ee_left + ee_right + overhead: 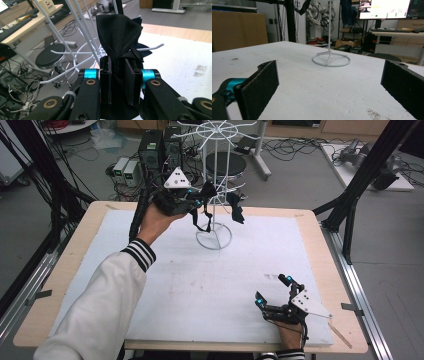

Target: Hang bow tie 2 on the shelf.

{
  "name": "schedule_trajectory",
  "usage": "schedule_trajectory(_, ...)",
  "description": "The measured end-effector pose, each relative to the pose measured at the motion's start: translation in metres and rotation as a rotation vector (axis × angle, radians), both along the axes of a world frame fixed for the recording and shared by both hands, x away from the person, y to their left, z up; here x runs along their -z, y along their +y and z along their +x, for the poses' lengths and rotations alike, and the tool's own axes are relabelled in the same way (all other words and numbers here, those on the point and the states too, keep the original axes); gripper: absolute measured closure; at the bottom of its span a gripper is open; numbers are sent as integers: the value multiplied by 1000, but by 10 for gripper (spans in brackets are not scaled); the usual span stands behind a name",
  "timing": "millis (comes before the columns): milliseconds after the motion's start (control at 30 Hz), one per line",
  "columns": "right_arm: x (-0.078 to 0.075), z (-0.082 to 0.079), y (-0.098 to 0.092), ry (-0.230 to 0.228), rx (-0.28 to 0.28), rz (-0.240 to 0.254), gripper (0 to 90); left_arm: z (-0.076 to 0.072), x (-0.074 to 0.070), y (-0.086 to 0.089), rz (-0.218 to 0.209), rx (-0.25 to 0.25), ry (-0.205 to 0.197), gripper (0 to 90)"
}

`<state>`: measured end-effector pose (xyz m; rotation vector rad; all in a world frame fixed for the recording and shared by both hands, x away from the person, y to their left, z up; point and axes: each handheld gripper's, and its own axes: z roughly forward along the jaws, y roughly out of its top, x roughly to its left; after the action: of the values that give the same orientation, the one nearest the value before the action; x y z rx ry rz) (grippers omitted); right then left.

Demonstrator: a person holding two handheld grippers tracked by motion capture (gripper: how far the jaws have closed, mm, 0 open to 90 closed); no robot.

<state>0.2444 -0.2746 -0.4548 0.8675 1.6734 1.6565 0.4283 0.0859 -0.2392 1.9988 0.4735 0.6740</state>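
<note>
Left claw (pixel 117 82) clamping black cloth (pixel 118 35) at white wire rack (pixel 214 185).
Peg (pixel 152 47) lying just right of cloth; right claw (pixel 273 291) idling open, well apart.

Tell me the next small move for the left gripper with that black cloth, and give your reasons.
Probably ease the black cloth a little further toward the white wire rack and over one of its hooked arms before letting go. The left gripper is shut on the bunched cloth right beside the arms, and nothing shows it hooked yet. The right gripper rests open on the table.
</note>
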Motion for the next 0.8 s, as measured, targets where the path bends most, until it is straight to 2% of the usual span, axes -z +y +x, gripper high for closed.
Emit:
schedule_trajectory(100, 0, 0, 0, -4, 1, -1, 7, 1, 2, -1, 4, -7, -11, 768)
schedule_trajectory(267, 0, 0, 0, -1, 0, 0, 6, 3, 6, -2, 20, -16, -3, 768)
schedule_trajectory(800, 0, 0, 0, -5, 1, -2, 7, 13, 10, -4, 9, -13, 26, 768)
